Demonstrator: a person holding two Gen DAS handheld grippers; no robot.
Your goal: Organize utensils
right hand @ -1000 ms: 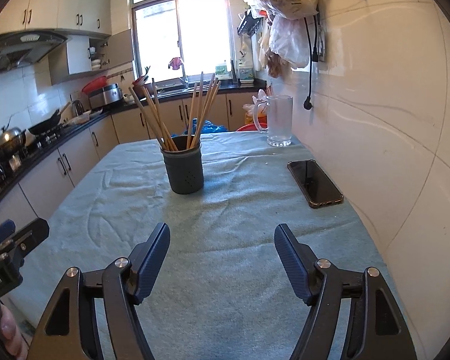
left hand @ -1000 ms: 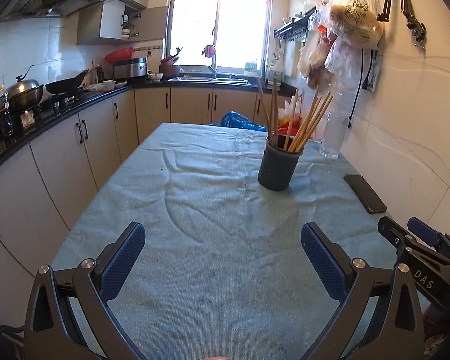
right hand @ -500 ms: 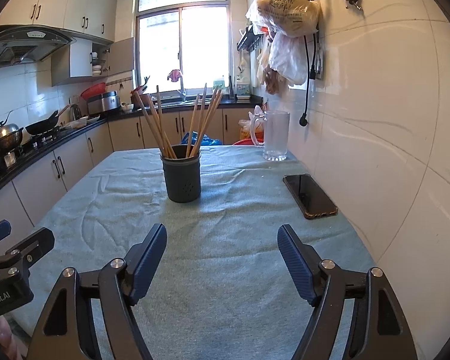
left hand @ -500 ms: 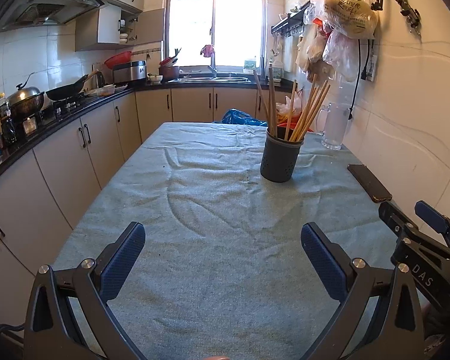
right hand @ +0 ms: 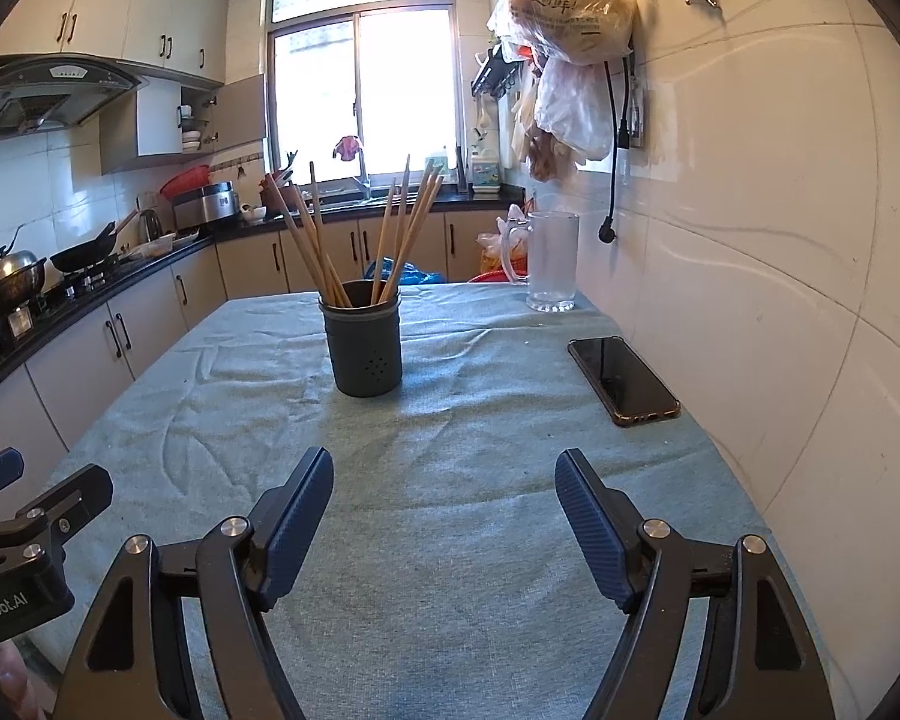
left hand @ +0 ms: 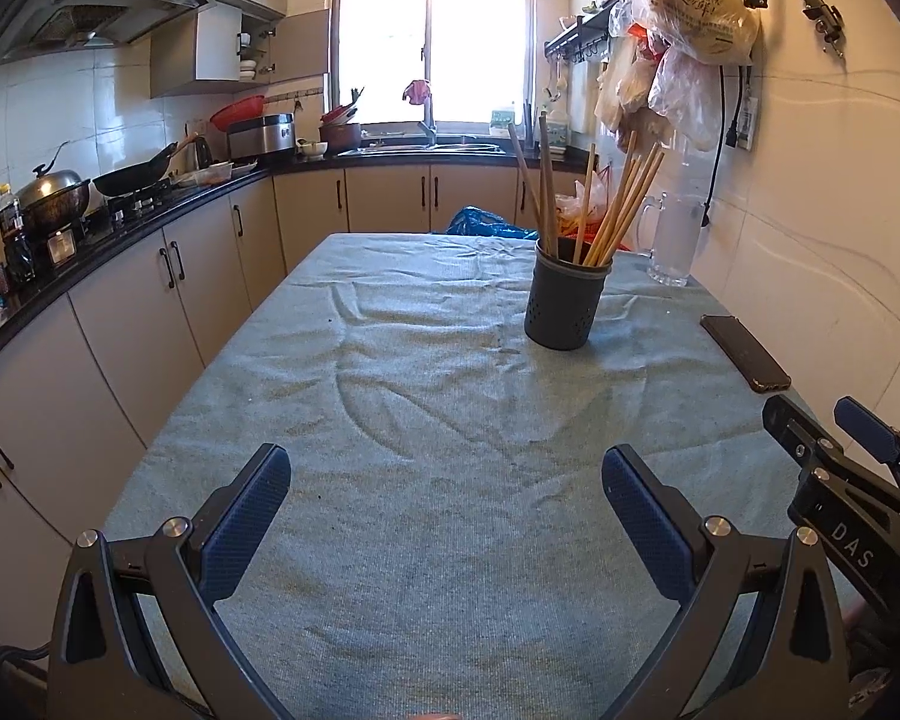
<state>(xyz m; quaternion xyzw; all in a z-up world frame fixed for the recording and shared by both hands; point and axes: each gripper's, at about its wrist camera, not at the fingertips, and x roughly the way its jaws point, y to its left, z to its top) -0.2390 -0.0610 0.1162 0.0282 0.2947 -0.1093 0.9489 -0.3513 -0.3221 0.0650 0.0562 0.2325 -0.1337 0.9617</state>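
A home kitchen.
A stove hood (left hand: 90,6), a wok (left hand: 138,177), a sink (left hand: 432,147) under the window (left hand: 432,42), cupboards (left hand: 210,264), and probably food bags (right hand: 570,12) on the wall.

Blown-out window (left hand: 432,42) backlight, fisheye-warped edges

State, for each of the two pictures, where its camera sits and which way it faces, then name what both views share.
Left wrist: rides the left gripper, facing down the table toward the window; its own open fingers show, and the right gripper at the right edge.
Right wrist: rides the right gripper, facing likewise; open fingers, the left gripper at the left edge.
Shared: chopstick holder, phone, glass mug.
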